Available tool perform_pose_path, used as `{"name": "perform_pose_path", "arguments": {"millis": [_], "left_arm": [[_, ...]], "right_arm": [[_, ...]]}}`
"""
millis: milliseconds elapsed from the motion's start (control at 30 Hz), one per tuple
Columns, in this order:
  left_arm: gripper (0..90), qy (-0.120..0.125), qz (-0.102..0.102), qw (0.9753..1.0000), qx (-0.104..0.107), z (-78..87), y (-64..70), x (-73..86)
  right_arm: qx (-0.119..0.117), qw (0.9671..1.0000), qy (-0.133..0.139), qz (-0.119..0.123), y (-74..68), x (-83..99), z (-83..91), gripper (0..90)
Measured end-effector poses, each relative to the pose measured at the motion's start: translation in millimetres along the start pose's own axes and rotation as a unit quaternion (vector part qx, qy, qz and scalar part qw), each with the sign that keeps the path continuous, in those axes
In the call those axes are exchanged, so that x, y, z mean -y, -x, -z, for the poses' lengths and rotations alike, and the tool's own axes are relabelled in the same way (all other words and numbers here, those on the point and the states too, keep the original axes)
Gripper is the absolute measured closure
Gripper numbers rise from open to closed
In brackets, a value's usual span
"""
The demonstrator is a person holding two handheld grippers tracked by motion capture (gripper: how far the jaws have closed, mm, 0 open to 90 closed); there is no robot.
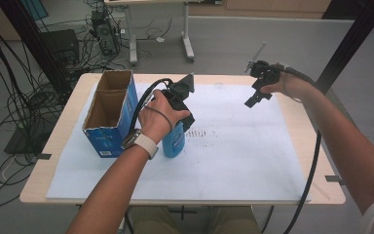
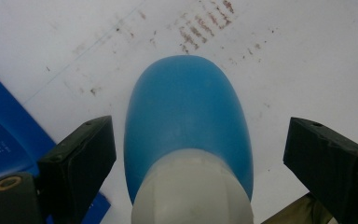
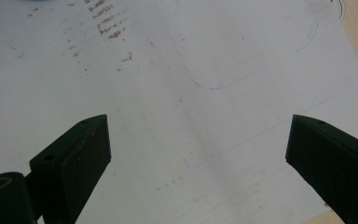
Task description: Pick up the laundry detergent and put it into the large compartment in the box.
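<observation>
A blue bottle (image 1: 174, 142) with a white cap stands upright on the white sheet, just right of a blue cardboard box (image 1: 110, 113). My left gripper (image 1: 184, 117) hovers right above the bottle, jaws wide open. In the left gripper view the bottle (image 2: 189, 126) and its white cap (image 2: 192, 191) sit between the two open jaws with a gap on each side. My right gripper (image 1: 257, 95) is held above the far right part of the sheet, open. In the right gripper view its jaws frame bare white sheet (image 3: 205, 116) with nothing between them.
The open-topped box has two compartments that look empty. The white sheet (image 1: 233, 156) covers most of the wooden table (image 1: 328, 192) and bears brown smudges (image 1: 202, 134) near the bottle. Cables and desk legs lie on the floor beyond the table.
</observation>
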State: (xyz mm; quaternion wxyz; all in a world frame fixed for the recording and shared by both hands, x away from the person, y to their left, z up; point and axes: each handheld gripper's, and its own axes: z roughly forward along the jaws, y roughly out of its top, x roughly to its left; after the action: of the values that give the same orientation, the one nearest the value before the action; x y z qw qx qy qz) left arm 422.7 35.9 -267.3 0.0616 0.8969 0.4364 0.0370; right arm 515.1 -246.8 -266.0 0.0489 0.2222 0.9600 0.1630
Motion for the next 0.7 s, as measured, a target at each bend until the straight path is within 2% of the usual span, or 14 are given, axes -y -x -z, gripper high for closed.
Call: {"name": "perform_pose_path", "arguments": {"millis": [700], "left_arm": [[9.6,0.001,0.0,1.0,-0.001,1.2,0.3,1.0]], "right_arm": [[0.001,1.0,0.003,-0.001,-0.3,0.4,1.7,6.6]]}}
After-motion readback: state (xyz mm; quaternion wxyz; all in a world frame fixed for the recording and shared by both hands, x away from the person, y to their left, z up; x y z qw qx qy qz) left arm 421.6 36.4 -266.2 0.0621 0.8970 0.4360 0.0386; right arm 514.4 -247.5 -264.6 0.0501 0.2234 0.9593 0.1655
